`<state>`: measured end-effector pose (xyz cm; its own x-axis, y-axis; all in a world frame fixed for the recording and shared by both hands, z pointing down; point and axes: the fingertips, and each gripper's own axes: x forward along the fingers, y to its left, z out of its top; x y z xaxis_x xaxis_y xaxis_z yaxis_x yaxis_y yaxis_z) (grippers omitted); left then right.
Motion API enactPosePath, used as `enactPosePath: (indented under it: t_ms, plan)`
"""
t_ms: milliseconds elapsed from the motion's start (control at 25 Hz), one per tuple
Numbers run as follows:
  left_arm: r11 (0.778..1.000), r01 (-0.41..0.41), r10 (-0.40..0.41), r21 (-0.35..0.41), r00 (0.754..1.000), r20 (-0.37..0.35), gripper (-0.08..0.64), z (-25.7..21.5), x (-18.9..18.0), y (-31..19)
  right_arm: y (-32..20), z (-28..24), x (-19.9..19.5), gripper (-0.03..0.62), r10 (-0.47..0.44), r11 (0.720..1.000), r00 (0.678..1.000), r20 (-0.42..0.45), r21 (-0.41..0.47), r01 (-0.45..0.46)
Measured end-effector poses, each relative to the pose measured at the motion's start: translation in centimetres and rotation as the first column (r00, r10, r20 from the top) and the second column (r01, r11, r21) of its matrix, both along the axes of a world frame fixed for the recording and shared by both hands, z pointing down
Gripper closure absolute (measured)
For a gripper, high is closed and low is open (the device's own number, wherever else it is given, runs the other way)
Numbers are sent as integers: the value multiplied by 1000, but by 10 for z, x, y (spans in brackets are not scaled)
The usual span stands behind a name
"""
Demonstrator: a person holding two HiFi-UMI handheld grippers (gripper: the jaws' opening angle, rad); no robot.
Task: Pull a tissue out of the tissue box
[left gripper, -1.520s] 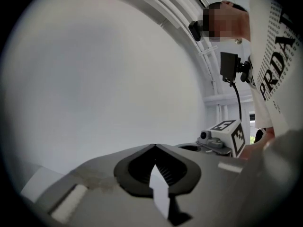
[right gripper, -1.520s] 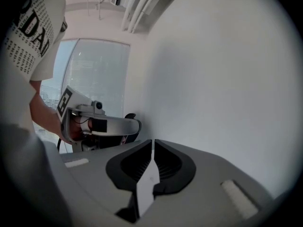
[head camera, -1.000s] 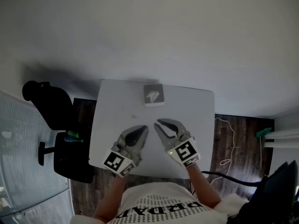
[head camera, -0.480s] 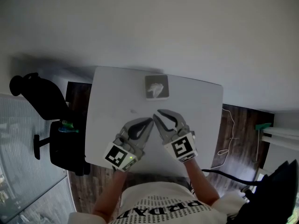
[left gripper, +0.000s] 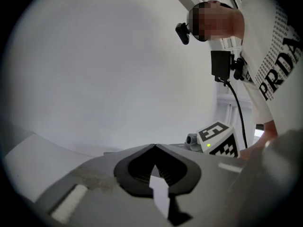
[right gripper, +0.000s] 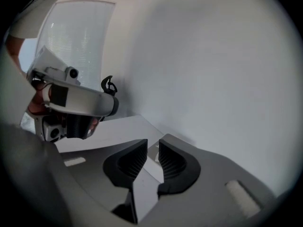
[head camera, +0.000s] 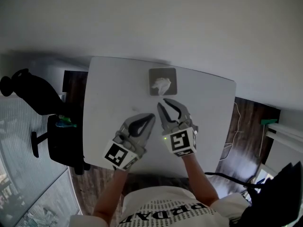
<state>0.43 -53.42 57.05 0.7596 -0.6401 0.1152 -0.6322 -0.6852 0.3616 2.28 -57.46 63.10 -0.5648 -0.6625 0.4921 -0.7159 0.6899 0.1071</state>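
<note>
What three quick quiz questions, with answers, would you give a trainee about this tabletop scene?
1. True or false: the left hand-held gripper has its jaws shut, with nothing between them.
2. Where does the tissue box stand? A) on the floor; B) on the white table, ahead of the right hand-held gripper; C) on a shelf.
3. Fill in: a white ____ pokes out of the box's top.
Key: 1 true; 2 B; 3 tissue.
</note>
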Motion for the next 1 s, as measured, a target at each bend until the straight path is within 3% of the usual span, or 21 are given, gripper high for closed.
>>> enactPosePath:
  t_ms: [520,920,1000]
  plan:
    - [1000,0,0,-5,1000,-11,568,38,4,-30,-40,38,-3,511,65,997,997,-51,-27,-66]
    - [999,32,-32,-18,999,-43,568,36,-1,-36,-58,50,-4,509,105,992,993,-55,-61,-108]
    - [999,24,-25,-23,999,-31,568,40,-2,-34,-60,51,0,583,129,989,990,-63,-65,-134]
